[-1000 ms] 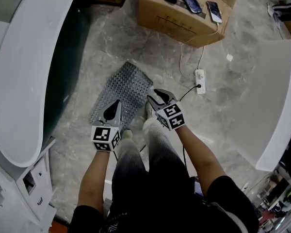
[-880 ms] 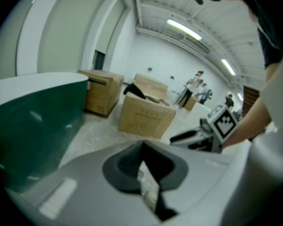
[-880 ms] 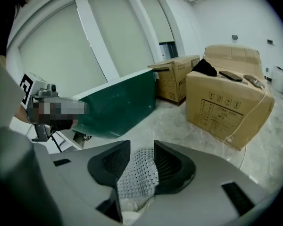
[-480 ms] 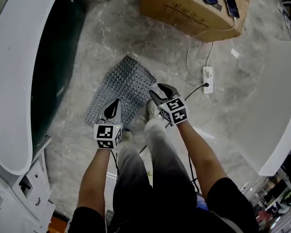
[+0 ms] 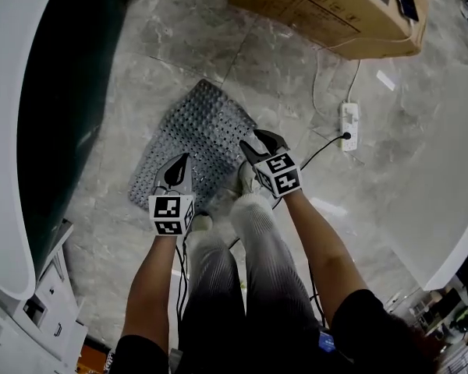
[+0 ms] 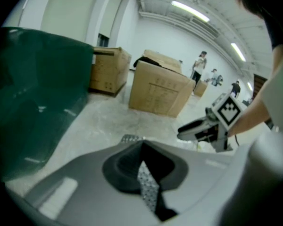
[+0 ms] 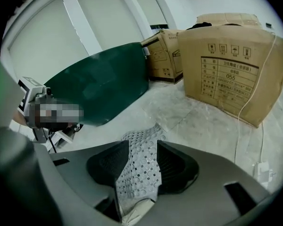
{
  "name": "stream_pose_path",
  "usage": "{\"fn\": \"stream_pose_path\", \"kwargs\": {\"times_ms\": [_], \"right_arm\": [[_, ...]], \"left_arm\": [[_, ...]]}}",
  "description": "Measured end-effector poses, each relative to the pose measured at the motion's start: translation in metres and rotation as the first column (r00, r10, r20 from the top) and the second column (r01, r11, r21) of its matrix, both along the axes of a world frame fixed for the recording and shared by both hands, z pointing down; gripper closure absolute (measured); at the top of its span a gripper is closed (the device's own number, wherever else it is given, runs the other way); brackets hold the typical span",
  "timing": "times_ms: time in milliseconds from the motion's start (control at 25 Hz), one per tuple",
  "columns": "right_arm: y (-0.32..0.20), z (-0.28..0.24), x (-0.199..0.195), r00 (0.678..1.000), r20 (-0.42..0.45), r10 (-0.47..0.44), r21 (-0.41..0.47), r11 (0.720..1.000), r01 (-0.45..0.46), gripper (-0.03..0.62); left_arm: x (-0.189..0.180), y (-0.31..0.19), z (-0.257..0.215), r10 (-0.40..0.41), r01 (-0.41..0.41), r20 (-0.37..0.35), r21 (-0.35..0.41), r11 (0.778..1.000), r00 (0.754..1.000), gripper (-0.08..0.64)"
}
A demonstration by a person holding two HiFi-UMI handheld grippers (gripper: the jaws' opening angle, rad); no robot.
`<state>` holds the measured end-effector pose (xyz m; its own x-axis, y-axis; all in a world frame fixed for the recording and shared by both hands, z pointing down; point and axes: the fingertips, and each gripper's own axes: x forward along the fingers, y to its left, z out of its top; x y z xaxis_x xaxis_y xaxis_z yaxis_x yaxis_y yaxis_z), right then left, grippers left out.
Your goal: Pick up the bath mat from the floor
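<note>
The bath mat [image 5: 193,142] is grey, studded with holes, and lies flat on the marble floor [image 5: 296,84]. My left gripper [image 5: 179,166] hangs over its near left part, jaws shut with nothing held. In the left gripper view [image 6: 141,145] the tips meet, and a strip of the mat [image 6: 148,187] shows through the slit behind them. My right gripper [image 5: 257,142] hovers over the mat's near right edge. Its jaws are opening. In the right gripper view [image 7: 143,142] the mat [image 7: 141,168] shows between the pads, down on the floor, not gripped.
A cardboard box [image 5: 327,10] stands beyond the mat. A white power strip [image 5: 349,123] with cables lies to the right. A white, dark green tub [image 5: 62,107] runs along the left, and a white curved surface [image 5: 444,154] stands on the right. The person's shoes [image 5: 246,179] touch the mat's near edge.
The head view has dipped, so the box has slid toward the top edge. Both grippers stay over the mat's near end. The right jaws stand wider apart.
</note>
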<state>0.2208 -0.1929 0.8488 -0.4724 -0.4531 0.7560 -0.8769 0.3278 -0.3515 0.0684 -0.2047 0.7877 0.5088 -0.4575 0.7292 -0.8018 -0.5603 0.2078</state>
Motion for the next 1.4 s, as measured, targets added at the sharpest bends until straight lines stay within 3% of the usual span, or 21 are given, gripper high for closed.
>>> {"fn": "stream_pose_path", "kwargs": {"times_ms": [320, 840, 1400], "right_arm": [[-0.009, 0.074, 0.012, 1.0, -0.008, -0.007, 0.006, 1.0, 0.007, 0.414], [-0.03, 0.166, 0.011, 0.987, -0.01, -0.157, 0.063, 0.985, 0.158, 0.39], [-0.045, 0.199, -0.002, 0.94, 0.191, -0.282, 0.054, 0.959, 0.277, 0.345]], "left_arm": [[0.0, 0.002, 0.074, 0.01, -0.01, 0.0, -0.008, 1.0, 1.0, 0.555], [0.001, -0.014, 0.164, 0.002, -0.003, 0.03, 0.034, 0.999, 1.0, 0.555], [0.005, -0.025, 0.198, 0.002, -0.004, 0.022, 0.058, 0.998, 1.0, 0.555]]}}
